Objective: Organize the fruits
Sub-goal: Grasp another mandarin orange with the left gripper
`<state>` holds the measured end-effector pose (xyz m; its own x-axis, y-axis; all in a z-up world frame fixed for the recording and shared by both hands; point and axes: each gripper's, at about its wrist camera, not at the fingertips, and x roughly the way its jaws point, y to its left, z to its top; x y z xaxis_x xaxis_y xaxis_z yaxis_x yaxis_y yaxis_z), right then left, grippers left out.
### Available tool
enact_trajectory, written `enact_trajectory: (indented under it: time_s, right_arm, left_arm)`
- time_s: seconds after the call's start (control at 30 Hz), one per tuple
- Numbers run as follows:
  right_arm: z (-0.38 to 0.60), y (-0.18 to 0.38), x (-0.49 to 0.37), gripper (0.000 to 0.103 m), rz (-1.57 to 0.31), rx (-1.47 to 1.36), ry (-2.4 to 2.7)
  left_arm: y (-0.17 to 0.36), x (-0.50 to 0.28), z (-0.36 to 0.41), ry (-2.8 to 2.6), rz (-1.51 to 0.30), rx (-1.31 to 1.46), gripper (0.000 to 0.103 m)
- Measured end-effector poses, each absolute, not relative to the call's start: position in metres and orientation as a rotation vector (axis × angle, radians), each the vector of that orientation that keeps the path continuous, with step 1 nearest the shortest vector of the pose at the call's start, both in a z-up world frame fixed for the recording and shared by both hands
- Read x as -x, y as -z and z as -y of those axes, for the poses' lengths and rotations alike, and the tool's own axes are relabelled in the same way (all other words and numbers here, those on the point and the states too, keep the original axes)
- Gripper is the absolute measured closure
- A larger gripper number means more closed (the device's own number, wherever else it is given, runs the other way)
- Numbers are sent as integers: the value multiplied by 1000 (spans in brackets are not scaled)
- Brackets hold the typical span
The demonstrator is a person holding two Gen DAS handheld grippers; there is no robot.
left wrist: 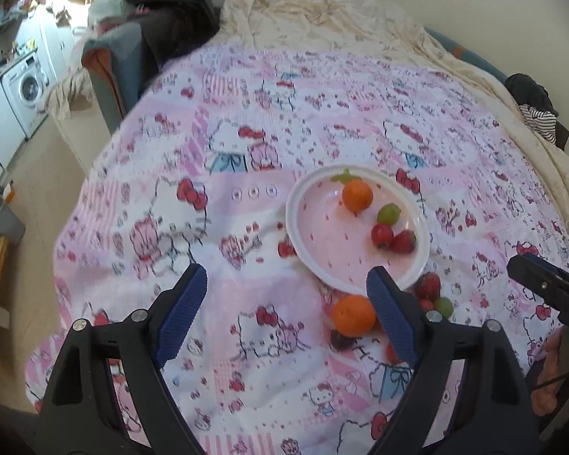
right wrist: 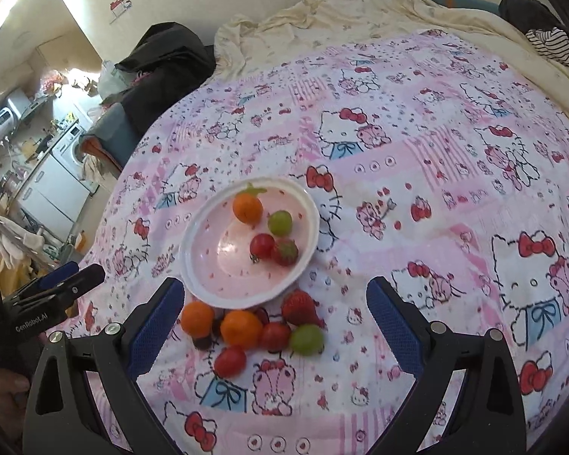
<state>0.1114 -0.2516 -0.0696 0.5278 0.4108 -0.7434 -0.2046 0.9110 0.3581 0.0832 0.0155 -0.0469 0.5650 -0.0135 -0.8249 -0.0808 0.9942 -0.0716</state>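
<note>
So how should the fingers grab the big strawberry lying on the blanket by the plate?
Grip the strawberry across its fat middle, coming from above. It lies at the edge of the pile, with the plate behind and a tomato and green grape close in front, so a sideways approach would likely bump them.

Plate (right wrist: 193, 261) on bedspread (right wrist: 417, 197). In plate: orange (right wrist: 247, 207) at far side, grape (right wrist: 280, 222) right of it, tomato (right wrist: 262, 245) and strawberry (right wrist: 285, 252) touching, nearer. Before plate, on bedspread, loose cluster: two oranges (right wrist: 197, 318) (right wrist: 241, 328) side by side at left, strawberry (right wrist: 299, 308) right, against plate rim, tomato (right wrist: 275, 336) and grape (right wrist: 306, 338) nearer, another tomato (right wrist: 230, 361) nearest. Crumpled sheet (right wrist: 322, 11) behind bedspread. Washing machine (left wrist: 26, 89) far left
</note>
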Motion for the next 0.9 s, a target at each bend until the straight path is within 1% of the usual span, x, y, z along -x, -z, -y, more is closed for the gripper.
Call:
enact_trajectory:
  time_s: [0.13, 0.2, 0.27, 0.3, 0.43, 0.5, 0.53, 0.6, 0.67, 0.7, 0.77, 0.9]
  right_arm:
    - [257, 74, -110, 4, -956, -210, -339]
    - [263, 76, -112, 4, -964, -230, -324]
    - [269, 78, -113, 4, -970, -257, -309]
    - [272, 78, -115, 4, -974, -269, -304]
    - [276, 81, -119, 4, -988, -292, -293]
    - [279, 82, -121, 4, -994, -305, -291]
    - [280, 82, -122, 4, -997, -314, -291]
    - [283, 83, -122, 4, -1000, -326, -289]
    - [286, 84, -123, 4, -1002, -337, -287]
    - [287, 84, -123, 4, -1003, -340, -286]
    - [288, 84, -123, 4, -1005, -339, -282]
    - [290, 88, -126, 4, -1021, -354, -275]
  left_arm:
    - [65, -85, -7, -8, -1044, 85, 19]
    - [82, -89, 1, 44, -1128, 92, 20]
    - [98, -89, 9, 76, -1190, 91, 26]
    - [105, -89, 15, 91, -1210, 75, 28]
    - [123, -93, 39, 134, -1224, -4, 29]
    - [131, -97, 46, 173, -1240, -14, 38]
    - [136, -99, 50, 187, -1249, -17, 45]
    - [143, -103, 53, 208, -1270, -14, 50]
    - [147, -107, 54, 212, -1280, -10, 60]
    - [149, -109, 53, 211, -1285, -6, 63]
    - [149, -111, 49, 209, -1289, 19, 67]
    - [139, -109, 41, 212, -1278, 81, 69]
